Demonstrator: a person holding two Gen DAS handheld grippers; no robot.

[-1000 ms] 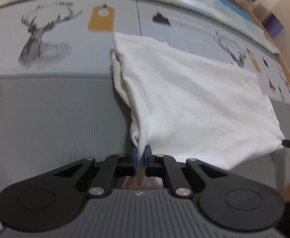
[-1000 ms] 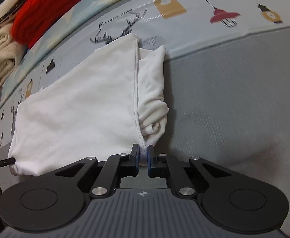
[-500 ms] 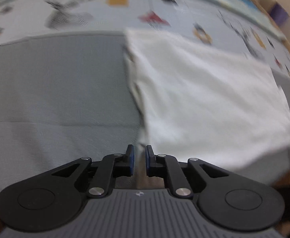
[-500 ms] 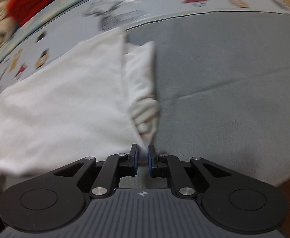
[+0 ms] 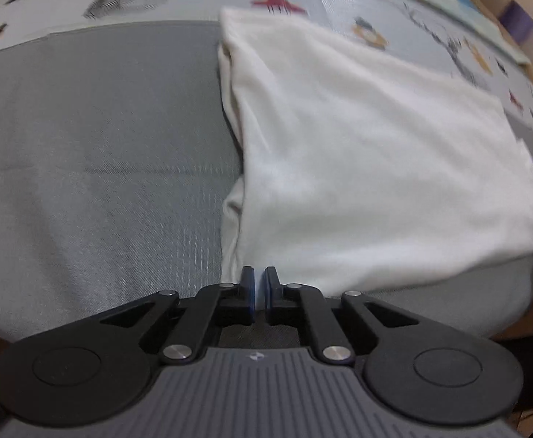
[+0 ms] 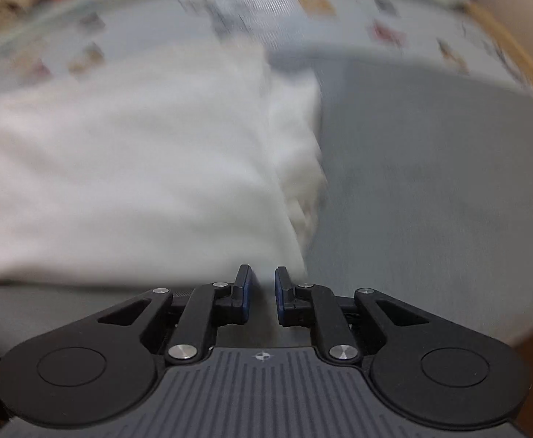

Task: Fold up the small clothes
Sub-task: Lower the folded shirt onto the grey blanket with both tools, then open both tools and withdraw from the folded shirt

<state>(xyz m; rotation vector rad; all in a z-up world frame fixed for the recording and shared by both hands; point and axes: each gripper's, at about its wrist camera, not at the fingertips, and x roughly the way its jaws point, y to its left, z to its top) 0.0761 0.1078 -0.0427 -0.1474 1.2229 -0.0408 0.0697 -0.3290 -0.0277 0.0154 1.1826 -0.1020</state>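
My left tool (image 5: 259,276) sits nearly clenched at the near corner of the white garment (image 5: 368,168); whether it pinches cloth I cannot tell. My right tool (image 6: 263,277) has just been opening, released, with the blurred hem just ahead. Beyond, the garment lies folded on the grey surface (image 5: 95,153).

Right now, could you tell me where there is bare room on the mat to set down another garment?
The grey mat is bare left of the white garment in the left wrist view, and bare to its right in the right wrist view. The middle is taken by the garment; both grippers crowd its near edge.
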